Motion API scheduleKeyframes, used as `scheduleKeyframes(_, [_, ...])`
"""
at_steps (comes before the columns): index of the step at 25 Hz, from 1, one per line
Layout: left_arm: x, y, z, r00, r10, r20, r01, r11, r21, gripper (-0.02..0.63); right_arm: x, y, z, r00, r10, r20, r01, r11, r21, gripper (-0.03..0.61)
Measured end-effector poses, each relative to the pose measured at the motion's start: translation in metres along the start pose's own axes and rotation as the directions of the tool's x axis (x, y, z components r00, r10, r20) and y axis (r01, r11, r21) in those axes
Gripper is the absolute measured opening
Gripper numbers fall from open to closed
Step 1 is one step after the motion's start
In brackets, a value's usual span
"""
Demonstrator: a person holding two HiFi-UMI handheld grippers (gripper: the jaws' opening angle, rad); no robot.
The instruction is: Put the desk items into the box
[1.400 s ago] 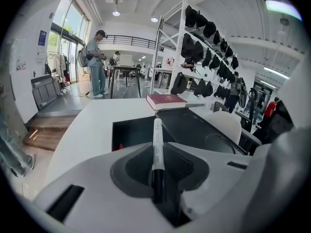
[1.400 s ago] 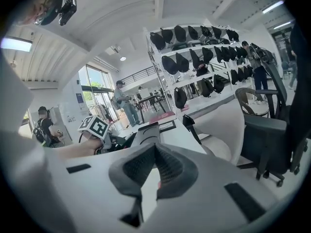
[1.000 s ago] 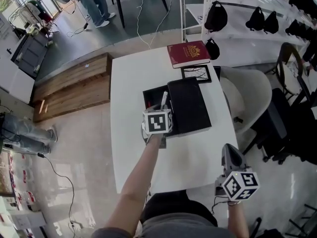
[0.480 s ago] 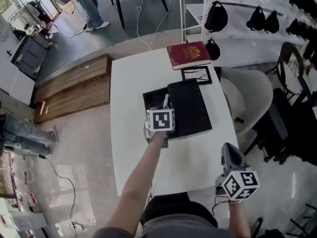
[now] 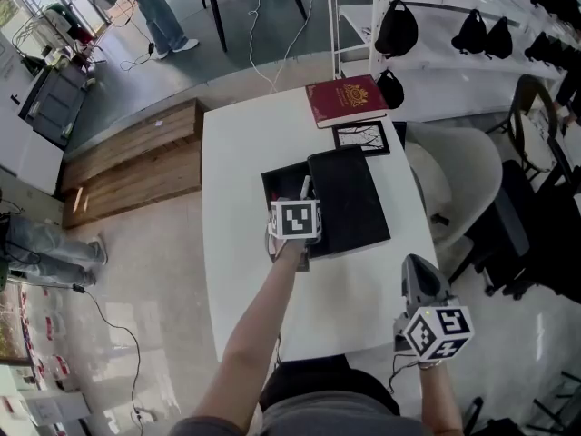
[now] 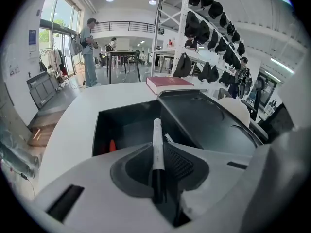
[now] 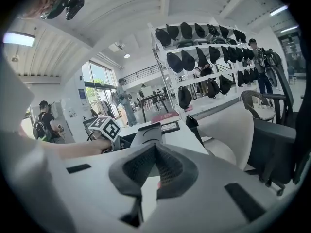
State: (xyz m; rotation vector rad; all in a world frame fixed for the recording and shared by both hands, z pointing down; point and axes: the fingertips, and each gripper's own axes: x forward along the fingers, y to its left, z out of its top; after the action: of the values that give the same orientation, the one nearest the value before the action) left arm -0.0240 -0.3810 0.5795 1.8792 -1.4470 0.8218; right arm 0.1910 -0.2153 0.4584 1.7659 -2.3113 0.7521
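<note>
Looks like a big open workshop or showroom: white shelves (image 5: pixel 438 24) of black gear (image 5: pixel 395 30), tall windows (image 6: pixel 62 33), a railed balcony (image 6: pixel 129 27) above.

Table (image 5: pixel 238 289): white, directly before you.
Floor (image 5: pixel 136 271): pale tile at your left; grey beyond the table's far edge.
Wooden platform (image 5: pixel 136 157): low, off the table's far-left corner.
Shelving (image 5: pixel 436 44): white, at your far right.
Windows (image 6: pixel 60 33): tall, daylit.

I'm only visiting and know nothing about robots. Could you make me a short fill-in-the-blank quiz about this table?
1. The left tool grips a white-and-black ____.
2. The lid is off the black box, so it stands ____.
3. The book at the table's far edge is ____.

Missing words: pen; open; red.
</note>
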Motion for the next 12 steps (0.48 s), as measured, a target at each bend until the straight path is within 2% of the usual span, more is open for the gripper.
scheduleKeyframes(12, [0.013, -0.004, -0.013, 0.996, -0.002, -0.091, 0.004, 1.000, 0.017, 0.072, 0.005, 0.002, -0.003, 1.000, 0.005, -0.004, -0.005, 1.000, 0.007, 0.005])
